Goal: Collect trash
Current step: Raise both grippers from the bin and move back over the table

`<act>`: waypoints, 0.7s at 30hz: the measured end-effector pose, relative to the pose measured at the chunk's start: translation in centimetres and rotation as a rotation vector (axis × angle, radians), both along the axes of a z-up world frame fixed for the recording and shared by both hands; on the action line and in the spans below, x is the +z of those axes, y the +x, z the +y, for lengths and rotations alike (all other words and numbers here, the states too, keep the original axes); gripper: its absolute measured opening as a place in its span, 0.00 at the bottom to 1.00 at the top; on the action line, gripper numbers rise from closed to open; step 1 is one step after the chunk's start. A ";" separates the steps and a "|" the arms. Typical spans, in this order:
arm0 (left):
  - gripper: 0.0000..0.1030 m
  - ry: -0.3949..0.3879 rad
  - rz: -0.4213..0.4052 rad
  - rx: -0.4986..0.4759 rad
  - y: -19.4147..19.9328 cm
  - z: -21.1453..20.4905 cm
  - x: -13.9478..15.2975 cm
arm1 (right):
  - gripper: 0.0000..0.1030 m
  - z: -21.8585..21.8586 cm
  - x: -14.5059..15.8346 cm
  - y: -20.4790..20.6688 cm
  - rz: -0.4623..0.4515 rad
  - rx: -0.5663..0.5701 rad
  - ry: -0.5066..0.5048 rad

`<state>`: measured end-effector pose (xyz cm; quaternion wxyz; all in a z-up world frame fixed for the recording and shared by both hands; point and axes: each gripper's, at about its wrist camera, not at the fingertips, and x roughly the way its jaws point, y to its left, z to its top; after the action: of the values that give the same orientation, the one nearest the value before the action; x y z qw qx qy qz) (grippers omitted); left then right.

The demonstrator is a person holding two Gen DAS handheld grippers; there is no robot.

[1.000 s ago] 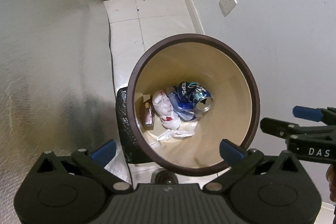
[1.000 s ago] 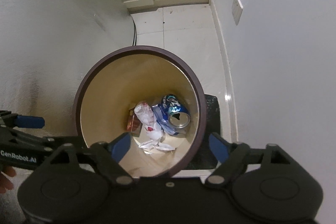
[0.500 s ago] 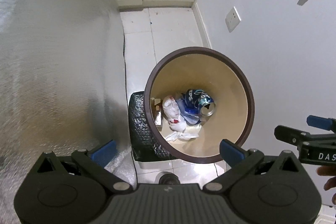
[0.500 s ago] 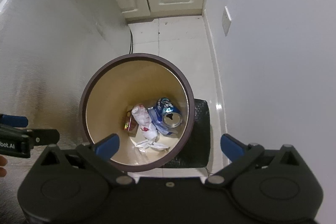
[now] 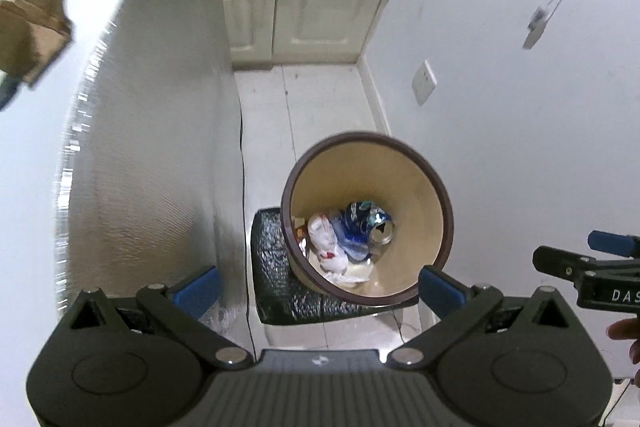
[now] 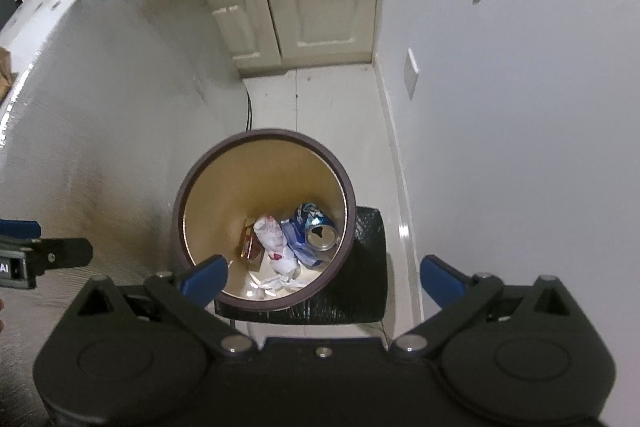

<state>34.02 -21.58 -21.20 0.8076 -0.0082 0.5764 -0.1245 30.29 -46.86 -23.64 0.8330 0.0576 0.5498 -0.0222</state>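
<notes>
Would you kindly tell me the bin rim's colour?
Dark brown rim on the round cream-lined bin; clearest in the right wrist view.

Pale tiled floor point(image 6: 332, 107) runs between wall and cabinet point(image 6: 312, 15), carrying a black mat point(image 6: 360, 291) with the brown bin point(image 6: 182, 211) standing on it.

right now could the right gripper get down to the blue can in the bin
Probably yes: the right gripper is open and empty above the bin, whose mouth is uncovered, and the blue can lies exposed on top.
</notes>
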 end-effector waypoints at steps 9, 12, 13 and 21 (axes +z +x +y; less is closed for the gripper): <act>1.00 -0.058 -0.130 0.025 -3.4 2.7 5.8 | 1.00 1.9 5.2 -3.3 -0.105 0.011 -0.011; 1.00 -0.073 -0.172 0.033 -4.7 3.8 7.6 | 1.00 2.7 7.0 -4.5 -0.149 0.008 -0.008; 1.00 -0.078 -0.185 0.036 -5.2 4.3 8.1 | 1.00 3.0 7.5 -5.0 -0.160 0.009 -0.008; 1.00 -0.112 -0.280 0.073 -8.9 8.3 12.0 | 1.00 6.6 11.3 -7.9 -0.246 0.032 -0.030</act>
<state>25.15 -13.31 -9.21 0.8823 -0.0568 0.4498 -0.1268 22.41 -40.30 -12.33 0.8951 0.0384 0.4440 -0.0099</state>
